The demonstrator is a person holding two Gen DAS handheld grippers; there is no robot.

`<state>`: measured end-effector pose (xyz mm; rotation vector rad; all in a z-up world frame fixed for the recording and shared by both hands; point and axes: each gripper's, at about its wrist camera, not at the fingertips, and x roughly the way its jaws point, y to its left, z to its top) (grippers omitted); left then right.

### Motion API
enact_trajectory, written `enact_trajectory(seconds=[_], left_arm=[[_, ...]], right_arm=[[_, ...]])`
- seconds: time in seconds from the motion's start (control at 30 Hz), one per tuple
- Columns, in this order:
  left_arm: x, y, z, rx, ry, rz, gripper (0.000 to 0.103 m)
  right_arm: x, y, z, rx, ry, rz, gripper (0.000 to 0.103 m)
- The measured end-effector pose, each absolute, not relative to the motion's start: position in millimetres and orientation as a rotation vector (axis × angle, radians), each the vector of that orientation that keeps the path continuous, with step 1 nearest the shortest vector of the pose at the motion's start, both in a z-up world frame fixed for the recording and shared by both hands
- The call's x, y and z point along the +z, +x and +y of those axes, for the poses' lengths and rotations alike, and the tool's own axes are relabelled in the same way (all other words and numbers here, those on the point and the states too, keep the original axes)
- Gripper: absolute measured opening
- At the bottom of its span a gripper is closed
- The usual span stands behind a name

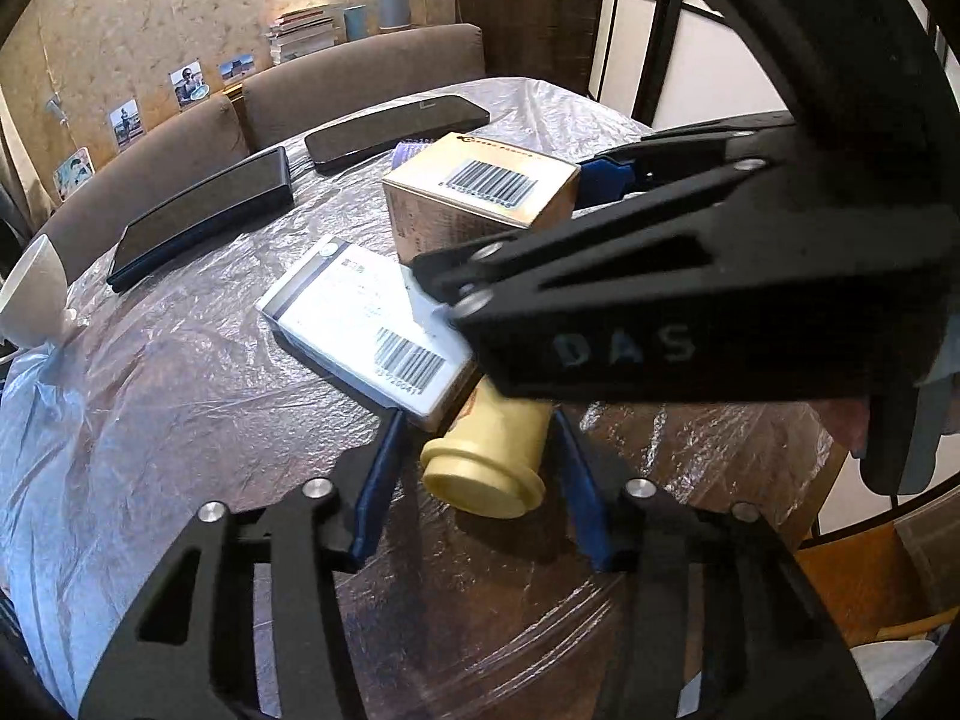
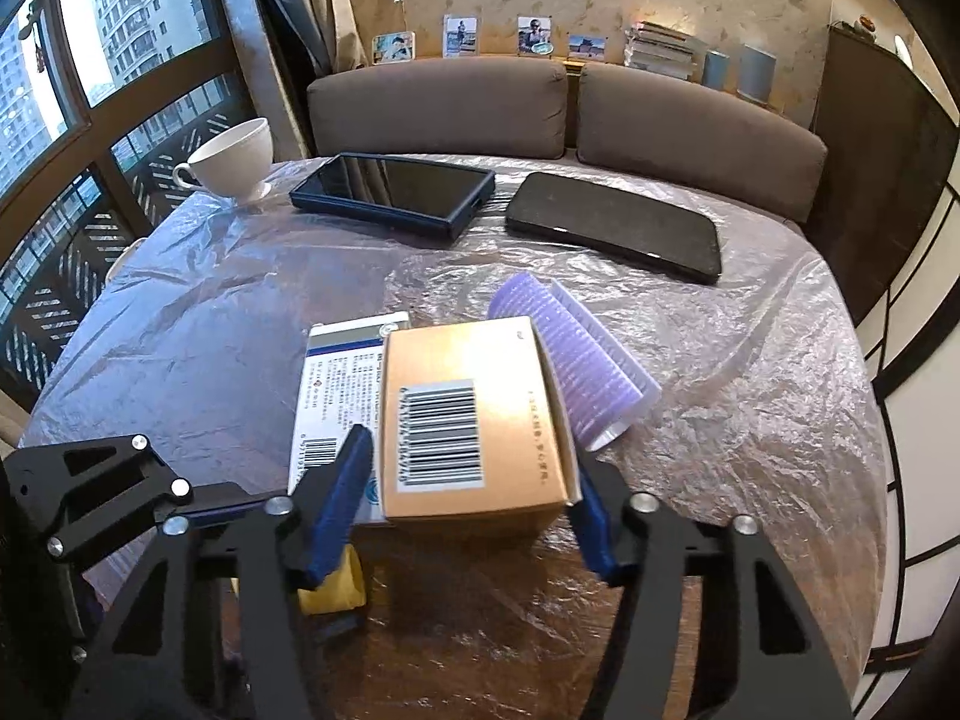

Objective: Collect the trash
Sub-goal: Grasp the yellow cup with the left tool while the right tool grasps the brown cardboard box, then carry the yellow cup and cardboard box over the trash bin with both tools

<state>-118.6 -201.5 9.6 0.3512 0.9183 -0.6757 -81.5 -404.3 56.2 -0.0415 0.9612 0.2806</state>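
A yellow plastic bottle (image 1: 486,456) lies on its side on the plastic-covered table, between the open fingers of my left gripper (image 1: 480,474). A white flat box (image 1: 366,324) lies just beyond it, and a tan cardboard box (image 1: 480,198) stands farther back. In the right wrist view my right gripper (image 2: 468,516) is open with its blue pads on either side of the tan box (image 2: 468,414), not clearly pressing on it. The white box (image 2: 336,390) lies to its left and a purple hair roller (image 2: 576,354) to its right. The yellow bottle (image 2: 336,588) shows low on the left.
Two dark tablets (image 2: 396,192) (image 2: 618,228) lie at the far side of the table. A white cup (image 2: 234,156) stands at the far left. Brown sofa cushions (image 2: 438,102) back the table. The right gripper's body (image 1: 690,300) crosses over the left wrist view.
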Motion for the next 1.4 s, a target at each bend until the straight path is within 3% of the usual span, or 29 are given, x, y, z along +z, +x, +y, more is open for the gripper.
enact_trajectory(seconds=[0.17,1.4], left_arm=[[10,-124,-198,-0.682,0.350,0.913,0.039],[17,-163,-119,-0.519,0.157,0.974,0.039]], right_arm=[[58,-87,-416,0.283,0.013,0.950,0.050],[79,-194,-396,0.326,0.043,0.963,0.049]])
